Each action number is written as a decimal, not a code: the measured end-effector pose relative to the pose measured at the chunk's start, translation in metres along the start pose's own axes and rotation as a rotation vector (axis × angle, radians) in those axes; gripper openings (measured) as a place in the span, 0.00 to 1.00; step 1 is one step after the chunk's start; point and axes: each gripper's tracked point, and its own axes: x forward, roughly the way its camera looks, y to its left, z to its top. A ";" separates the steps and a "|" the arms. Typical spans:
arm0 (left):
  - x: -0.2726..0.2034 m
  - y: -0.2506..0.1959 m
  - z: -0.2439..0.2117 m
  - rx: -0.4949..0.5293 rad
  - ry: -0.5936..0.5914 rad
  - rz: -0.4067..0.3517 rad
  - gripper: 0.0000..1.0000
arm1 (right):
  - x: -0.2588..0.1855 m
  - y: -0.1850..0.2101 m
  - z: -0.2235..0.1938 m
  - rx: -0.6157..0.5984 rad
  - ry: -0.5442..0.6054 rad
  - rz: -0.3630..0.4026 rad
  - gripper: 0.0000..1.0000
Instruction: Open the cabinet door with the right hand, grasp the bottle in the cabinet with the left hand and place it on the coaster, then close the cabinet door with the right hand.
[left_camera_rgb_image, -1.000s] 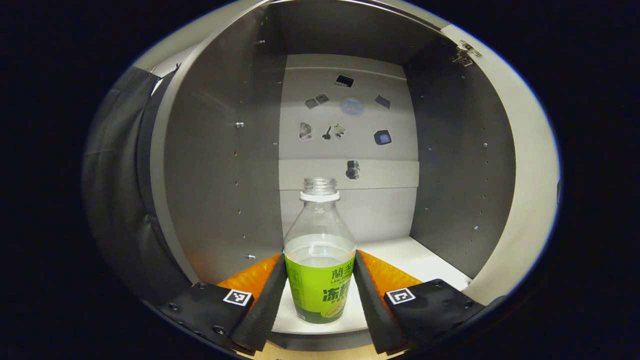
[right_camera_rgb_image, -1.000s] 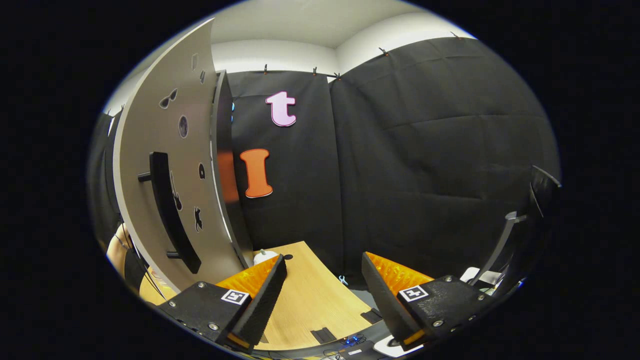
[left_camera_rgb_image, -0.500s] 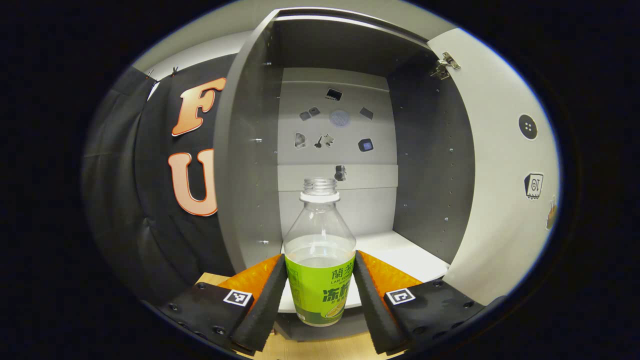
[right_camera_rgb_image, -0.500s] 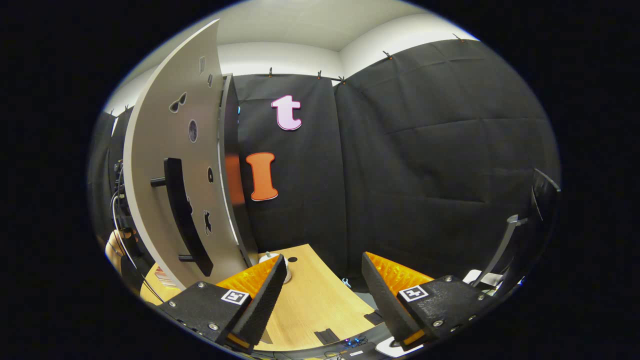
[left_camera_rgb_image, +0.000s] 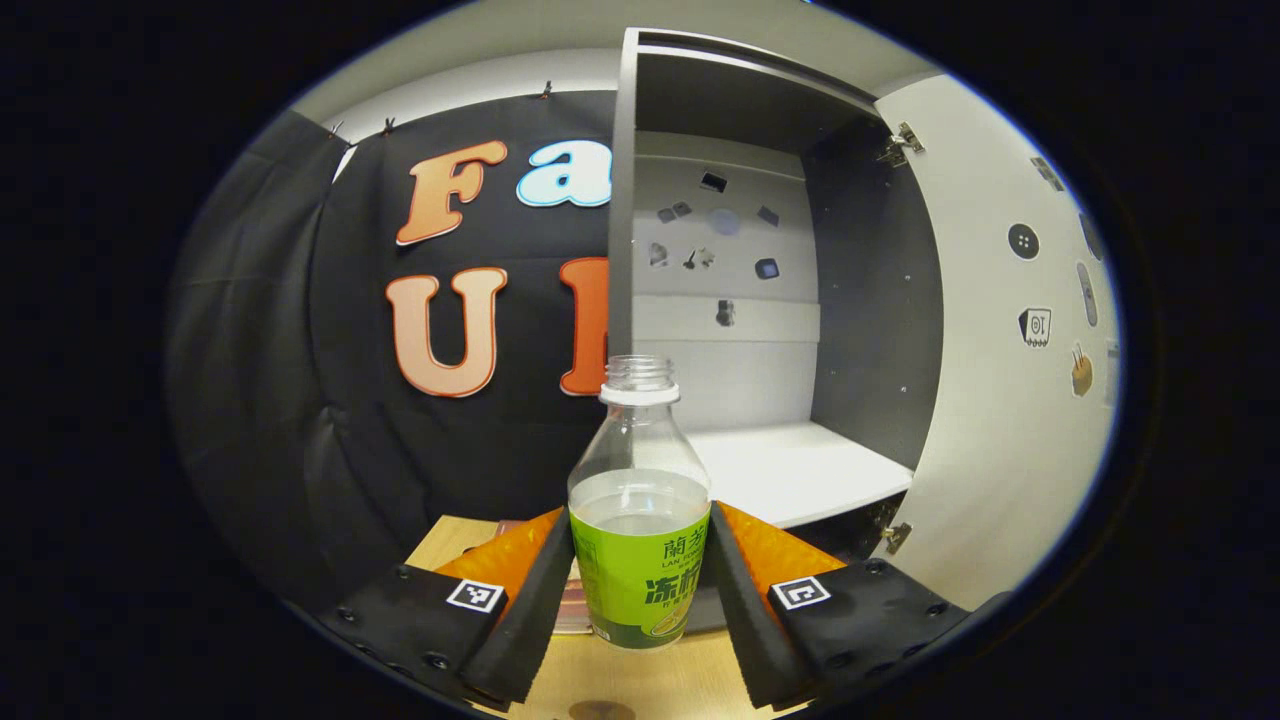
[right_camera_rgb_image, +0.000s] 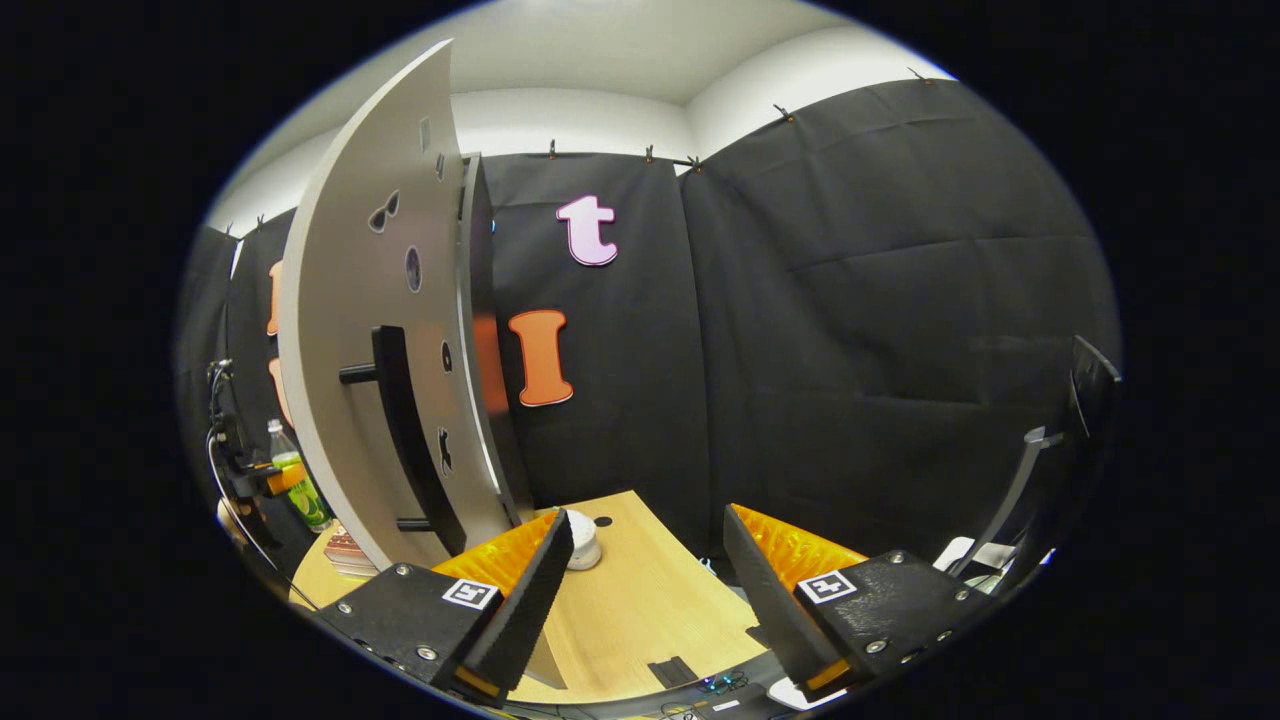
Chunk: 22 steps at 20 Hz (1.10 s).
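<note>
A clear bottle (left_camera_rgb_image: 640, 440) with a green label, no cap and some liquid inside stands upright between my left gripper's fingers. My left gripper (left_camera_rgb_image: 638, 512) is shut on its labelled part and holds it above the wooden table (left_camera_rgb_image: 640, 680), in front and to the left of the open cabinet (left_camera_rgb_image: 790, 470). A round brownish disc (left_camera_rgb_image: 600, 711), perhaps the coaster, peeks in at the bottom edge. My right gripper (right_camera_rgb_image: 648, 515) is open and holds nothing, to the right of the open cabinet door (right_camera_rgb_image: 370, 330) and its black handle (right_camera_rgb_image: 408, 440). The bottle (right_camera_rgb_image: 293, 480) also appears far left past the door.
The cabinet door (left_camera_rgb_image: 1010, 350) stands wide open on the right of the cabinet. A flat pinkish stack (right_camera_rgb_image: 350, 552) lies on the table (right_camera_rgb_image: 630, 610) near the door. A small white round object (right_camera_rgb_image: 582, 527) sits by the right gripper's left finger.
My left gripper has drawn the bottle out of the cabinet and swung left, so the shelf now lies behind and to the right. The right gripper drifted slightly and stayed open.
</note>
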 end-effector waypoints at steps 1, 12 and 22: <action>-0.006 0.007 -0.008 -0.016 0.007 0.003 0.83 | -0.002 0.002 -0.001 -0.001 0.001 0.003 0.99; -0.047 0.069 -0.129 -0.026 0.111 0.117 0.83 | -0.018 0.016 -0.006 -0.005 0.012 0.022 0.99; -0.043 0.064 -0.221 -0.017 0.141 0.095 0.83 | -0.023 0.022 -0.016 -0.007 0.057 0.008 0.93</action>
